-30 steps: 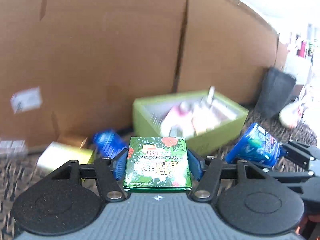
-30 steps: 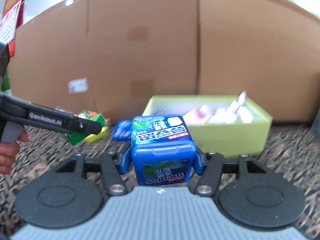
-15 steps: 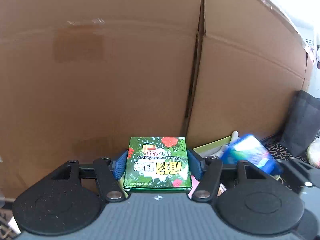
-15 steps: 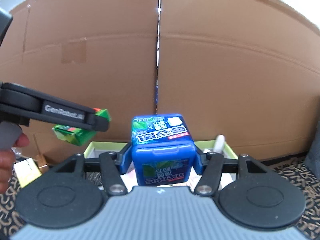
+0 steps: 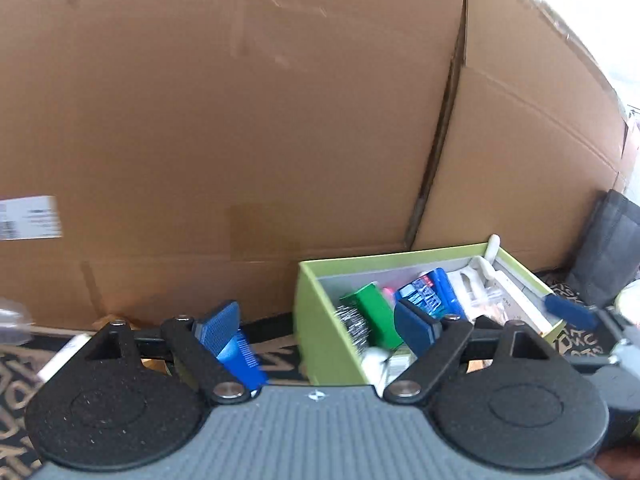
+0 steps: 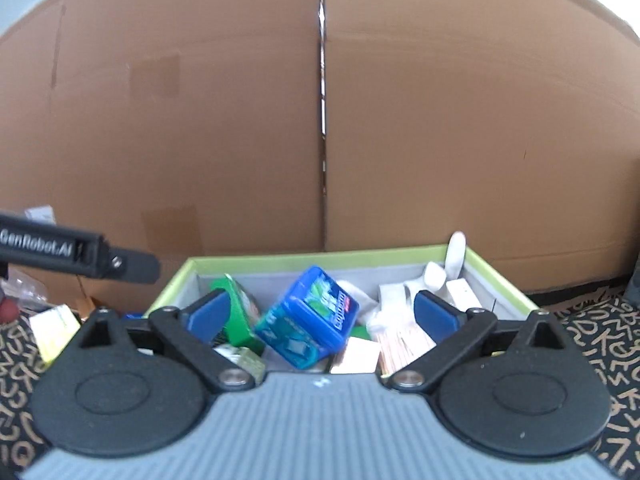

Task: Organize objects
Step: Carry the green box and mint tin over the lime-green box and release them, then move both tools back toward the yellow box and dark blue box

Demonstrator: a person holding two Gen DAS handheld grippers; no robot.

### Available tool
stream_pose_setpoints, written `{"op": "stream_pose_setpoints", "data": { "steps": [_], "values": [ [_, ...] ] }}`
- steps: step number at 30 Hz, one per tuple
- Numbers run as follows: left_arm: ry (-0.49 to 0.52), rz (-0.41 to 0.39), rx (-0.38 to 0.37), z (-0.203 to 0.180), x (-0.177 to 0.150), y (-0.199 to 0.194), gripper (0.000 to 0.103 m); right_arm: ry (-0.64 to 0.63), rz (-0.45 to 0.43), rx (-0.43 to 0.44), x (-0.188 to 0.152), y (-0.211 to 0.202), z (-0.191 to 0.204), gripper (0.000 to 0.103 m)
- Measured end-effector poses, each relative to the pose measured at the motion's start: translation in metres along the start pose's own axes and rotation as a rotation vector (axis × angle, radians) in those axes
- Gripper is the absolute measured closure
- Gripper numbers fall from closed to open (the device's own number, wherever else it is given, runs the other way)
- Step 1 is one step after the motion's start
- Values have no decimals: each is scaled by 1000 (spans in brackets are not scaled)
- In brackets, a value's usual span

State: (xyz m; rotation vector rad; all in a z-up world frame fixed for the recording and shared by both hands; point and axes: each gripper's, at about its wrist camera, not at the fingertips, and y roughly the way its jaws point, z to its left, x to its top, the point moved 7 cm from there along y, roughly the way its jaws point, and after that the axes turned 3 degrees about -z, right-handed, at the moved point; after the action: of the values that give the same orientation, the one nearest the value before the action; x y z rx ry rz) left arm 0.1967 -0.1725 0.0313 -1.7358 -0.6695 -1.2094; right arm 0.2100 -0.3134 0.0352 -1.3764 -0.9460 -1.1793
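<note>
Both grippers, left gripper (image 5: 320,330) and right gripper (image 6: 320,316), hang spread and empty before the lime-green box (image 6: 500,276). Inside it lie the blue Mentos tub (image 6: 308,316) (tilted) and green leaf-print carton (image 6: 236,312) among other items; behind stands the cardboard wall (image 6: 320,120).

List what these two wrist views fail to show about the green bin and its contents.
- Left wrist: the green bin's near contents sit behind the left gripper's right finger and body.
- Right wrist: the green box is partly behind the right gripper's left finger; print on the blue gum container is blurred.
- Bin floor: buried under items in both views.
</note>
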Motion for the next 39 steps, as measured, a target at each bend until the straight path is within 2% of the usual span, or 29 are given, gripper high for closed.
{"op": "stream_pose_setpoints", "data": {
  "steps": [3, 6, 9, 12, 14, 16, 19, 23, 26, 29, 32, 35, 39],
  "values": [
    [-2, 10, 62, 15, -5, -23, 12, 9, -5, 24, -2, -27, 11, 0],
    [-39, 37, 76, 28, -24, -44, 11, 29, 10, 84, -13, -51, 30, 0],
    [-86, 75, 108, 45, -48, -64, 11, 18, 57, 140, -29, -66, 47, 0],
    [-125, 107, 158, 66, -68, -78, 11, -8, 110, 178, -59, -84, 76, 0],
    [-152, 121, 187, 79, -79, -81, 11, -10, 150, 206, -72, -83, 92, 0],
    [-175, 145, 223, 93, -86, -79, 11, -5, 190, 223, -83, -84, 107, 0],
    [-219, 141, 263, 113, -84, -68, 11, -9, 232, 235, -96, -80, 122, 0],
    [-265, 147, 317, 135, -75, -35, 11, -21, 231, 250, -92, -85, 129, 0],
    [-236, 150, 329, 139, -72, -10, 11, -26, 245, 252, -93, -86, 133, 0],
    [-179, 189, 391, 146, -77, 7, 11, -36, 257, 266, -94, -86, 137, 0],
    [-145, 184, 409, 153, -75, 10, 11, -52, 267, 274, -95, -84, 142, 0],
    [-185, 192, 453, 171, -75, 1, 11, -51, 268, 277, -95, -80, 146, 0],
    [-241, 177, 560, 212, -78, -26, 11, -49, 263, 292, -92, -76, 151, 0]
  ]
}}
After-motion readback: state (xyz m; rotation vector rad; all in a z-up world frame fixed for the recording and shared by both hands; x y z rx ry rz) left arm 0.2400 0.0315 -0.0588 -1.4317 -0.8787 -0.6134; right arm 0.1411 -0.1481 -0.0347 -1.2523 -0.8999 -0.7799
